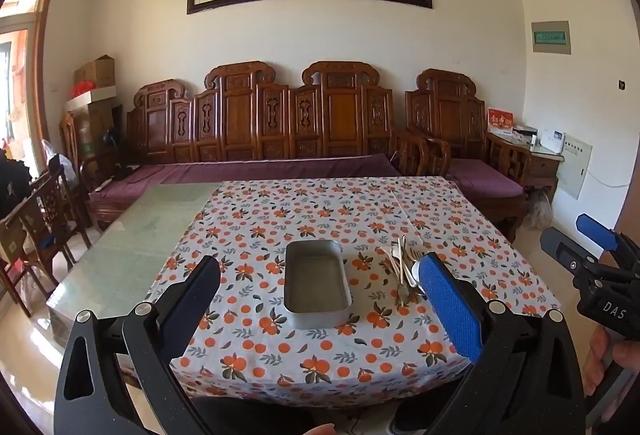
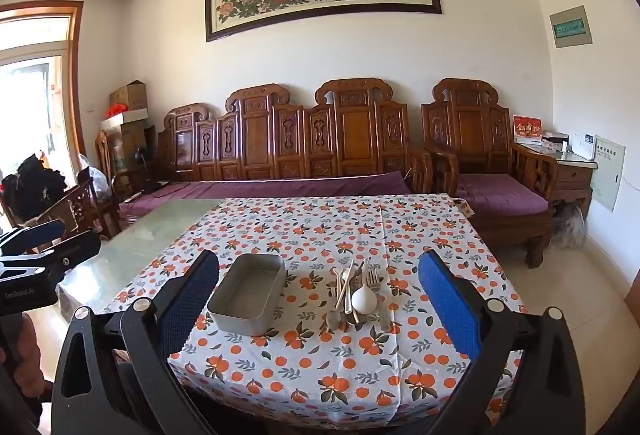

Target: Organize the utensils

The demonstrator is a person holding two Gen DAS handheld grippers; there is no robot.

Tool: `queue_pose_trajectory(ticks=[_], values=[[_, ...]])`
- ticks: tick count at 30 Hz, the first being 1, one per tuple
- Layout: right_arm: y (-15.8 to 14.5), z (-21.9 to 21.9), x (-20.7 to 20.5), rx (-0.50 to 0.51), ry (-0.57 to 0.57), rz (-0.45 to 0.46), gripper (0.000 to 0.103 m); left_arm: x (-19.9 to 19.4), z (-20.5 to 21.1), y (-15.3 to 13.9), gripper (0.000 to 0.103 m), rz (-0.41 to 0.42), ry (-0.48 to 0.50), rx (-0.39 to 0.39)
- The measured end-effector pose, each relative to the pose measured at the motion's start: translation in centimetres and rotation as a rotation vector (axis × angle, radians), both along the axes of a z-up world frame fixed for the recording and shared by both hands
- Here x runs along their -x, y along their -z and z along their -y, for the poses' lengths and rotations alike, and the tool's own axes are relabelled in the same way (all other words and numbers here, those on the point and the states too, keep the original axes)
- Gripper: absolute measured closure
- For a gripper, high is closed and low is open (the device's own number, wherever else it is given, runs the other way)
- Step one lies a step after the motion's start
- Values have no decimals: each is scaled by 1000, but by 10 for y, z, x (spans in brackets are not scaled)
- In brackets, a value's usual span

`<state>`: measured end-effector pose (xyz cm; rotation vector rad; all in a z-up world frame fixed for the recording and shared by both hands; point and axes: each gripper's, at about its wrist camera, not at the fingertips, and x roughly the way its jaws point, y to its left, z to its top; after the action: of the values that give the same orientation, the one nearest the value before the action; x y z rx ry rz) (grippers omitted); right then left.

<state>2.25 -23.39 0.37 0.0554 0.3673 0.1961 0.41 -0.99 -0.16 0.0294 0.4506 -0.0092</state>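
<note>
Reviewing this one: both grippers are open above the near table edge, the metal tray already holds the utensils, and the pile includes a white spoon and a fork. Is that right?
Not quite. The metal tray is empty; the utensils lie in a pile on the tablecloth beside it, as the right wrist view shows. The left gripper and right gripper are open, and the pile does include a white spoon and a fork.

Both grippers are black frames with silver screws and textured blue pads. The right gripper (image 1: 576, 247), at three o'clock in the left wrist view, bears white "DAS" lettering.

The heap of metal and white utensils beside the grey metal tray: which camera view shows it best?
The right wrist view: the heap of metal and white utensils lies unobstructed between the open claw fingers. In the left wrist view, the left claw's blue finger pad hides part of it.
</note>
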Motion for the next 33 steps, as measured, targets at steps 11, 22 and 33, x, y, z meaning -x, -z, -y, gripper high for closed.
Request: queue_pose_trajectory(ticks=[11, 22, 33], values=[[-1, 0, 2, -2, 2, 2, 3, 9, -4, -14, 7, 10, 1, 9], [0, 0, 1, -3, 0, 1, 3, 8, -4, -16, 7, 14, 1, 13], [-2, -2, 2, -2, -2, 0, 3, 10, -7, -14, 7, 16, 2, 14]])
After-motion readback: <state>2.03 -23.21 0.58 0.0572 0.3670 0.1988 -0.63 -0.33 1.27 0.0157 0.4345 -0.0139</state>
